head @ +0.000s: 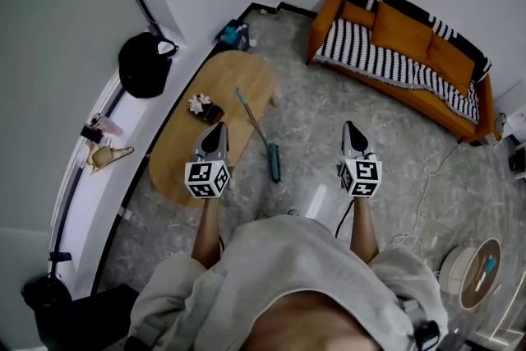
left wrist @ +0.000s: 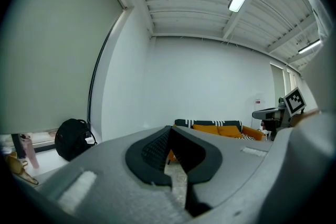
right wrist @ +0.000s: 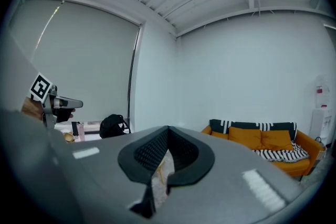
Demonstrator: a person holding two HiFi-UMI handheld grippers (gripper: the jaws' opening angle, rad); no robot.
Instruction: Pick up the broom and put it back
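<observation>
Nearest: the left gripper (head: 219, 127) and right gripper (head: 352, 126) are held out side by side in front of me, both about level. In each gripper's own view the jaws are closed tip to tip with nothing between them, and only a sliver of floor shows through the gap lower down. Neither one touches anything.

Next out: the broom (head: 274, 163), teal, lies ahead of the two grippers, closer to the left one. Its head is down on the grey floor (head: 329, 136) just beside the oval wooden table (head: 234, 74). Its thin handle slants away over the table's edge, with the far end above the tabletop. Whether the handle rests on the wood or only crosses it, I can't tell.

Far: a small teal item (head: 234, 34) sits in the corner past the table, too small to name. An orange sofa (head: 403, 37) stands along the back wall, and a black bag (head: 144, 66) is on the sill to the left.

Step, my judgement: empty closed claws with the broom sprawled half on the floor fits a broom waiting to be lifted. It equally fits one just set down, since nothing shows where "back" is. Any grip on that handle would need the jaws parted and a gripper tipped down from level. The shaft is slim and angled, so the closing line would have to cross it squarely.
</observation>
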